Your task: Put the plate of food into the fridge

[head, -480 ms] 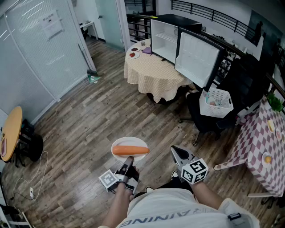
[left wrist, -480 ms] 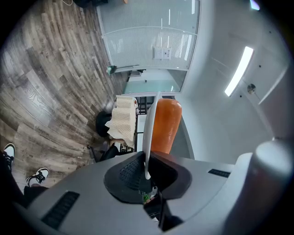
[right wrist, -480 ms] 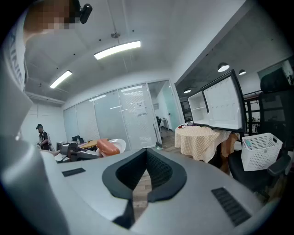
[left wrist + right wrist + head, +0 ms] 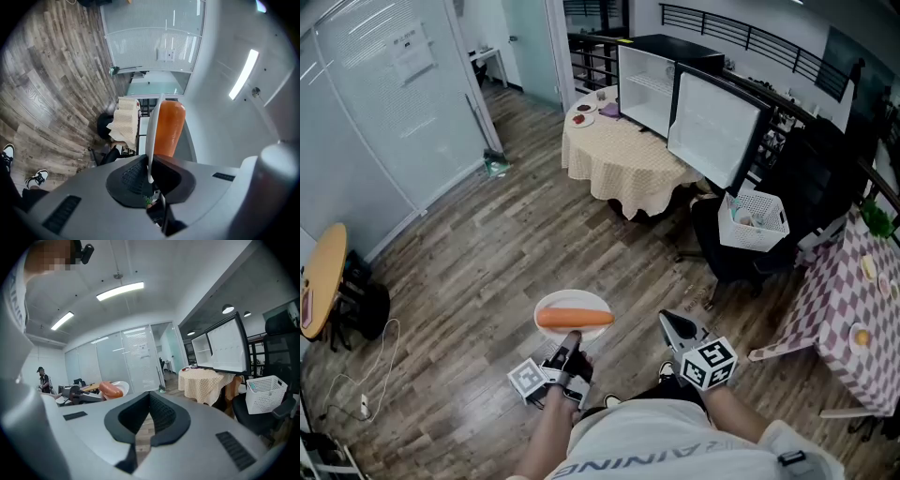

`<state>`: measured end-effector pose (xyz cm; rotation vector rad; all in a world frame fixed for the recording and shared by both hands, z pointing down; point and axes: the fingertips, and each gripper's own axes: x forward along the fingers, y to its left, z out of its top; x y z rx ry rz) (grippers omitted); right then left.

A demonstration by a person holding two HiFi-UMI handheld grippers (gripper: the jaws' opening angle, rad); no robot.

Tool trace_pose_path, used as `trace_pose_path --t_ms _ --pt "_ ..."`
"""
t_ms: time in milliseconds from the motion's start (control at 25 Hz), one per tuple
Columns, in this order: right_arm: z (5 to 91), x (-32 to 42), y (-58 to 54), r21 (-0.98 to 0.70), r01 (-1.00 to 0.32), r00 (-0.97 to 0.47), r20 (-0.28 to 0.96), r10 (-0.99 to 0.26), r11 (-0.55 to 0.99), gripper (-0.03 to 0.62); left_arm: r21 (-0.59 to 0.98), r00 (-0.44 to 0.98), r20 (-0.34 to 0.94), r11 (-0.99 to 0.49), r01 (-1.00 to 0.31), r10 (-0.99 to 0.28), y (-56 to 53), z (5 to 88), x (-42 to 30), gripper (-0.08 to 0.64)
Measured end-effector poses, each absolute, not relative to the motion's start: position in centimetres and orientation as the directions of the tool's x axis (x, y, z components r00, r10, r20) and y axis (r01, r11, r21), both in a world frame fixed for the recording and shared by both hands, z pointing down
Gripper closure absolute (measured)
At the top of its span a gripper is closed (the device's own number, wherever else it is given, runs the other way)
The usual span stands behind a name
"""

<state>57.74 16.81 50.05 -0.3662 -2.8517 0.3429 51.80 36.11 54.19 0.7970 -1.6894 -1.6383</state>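
A white plate [image 4: 572, 305] carries one orange carrot [image 4: 575, 318] and hangs over the wood floor in front of me. My left gripper [image 4: 571, 339] is shut on the plate's near rim. In the left gripper view the plate [image 4: 152, 133] shows edge-on between the pads, with the carrot [image 4: 168, 127] on its right side. My right gripper [image 4: 668, 321] hangs to the right of the plate, shut and holding nothing; its view shows the plate [image 4: 118, 386] and carrot [image 4: 110, 390] at left. The white fridge [image 4: 647, 77] stands far ahead on a table, with its door [image 4: 715, 122] swung open.
A round table with a checked cloth [image 4: 622, 155] holds small dishes [image 4: 584, 111] beside the fridge. A dark chair carries a white basket [image 4: 753, 217] at right. A checked table [image 4: 853, 300] stands at far right, a yellow table [image 4: 323, 277] at left, and glass walls [image 4: 384, 103].
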Motion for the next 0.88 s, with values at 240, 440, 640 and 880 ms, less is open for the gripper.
trace_pose_path --t_ms 240,440,640,880 --pt "50.2 58.2 17.9 -0.264 0.241 -0.934 0.198 0.297 0.934 0.569 0.999 -0.6 0.034 0.026 0.022 -0.799 36.6 54.5 52.1 0.532" --pt "50.7 58.2 19.4 -0.286 0.245 -0.927 0.212 0.311 0.926 0.569 1.0 -0.608 0.029 0.019 0.023 -0.794 37.7 54.8 51.7 0.531" --pt "51.9 57.3 20.4 -0.316 0.252 -0.91 0.245 0.335 0.915 0.571 0.999 -0.62 0.041 0.018 0.043 -0.783 38.6 55.8 50.6 0.532" --pt "52.4 52.3 20.3 -0.334 0.283 -0.891 0.255 0.375 0.899 0.569 0.998 -0.638 0.048 0.018 0.053 -0.768 38.4 56.0 47.1 0.532"
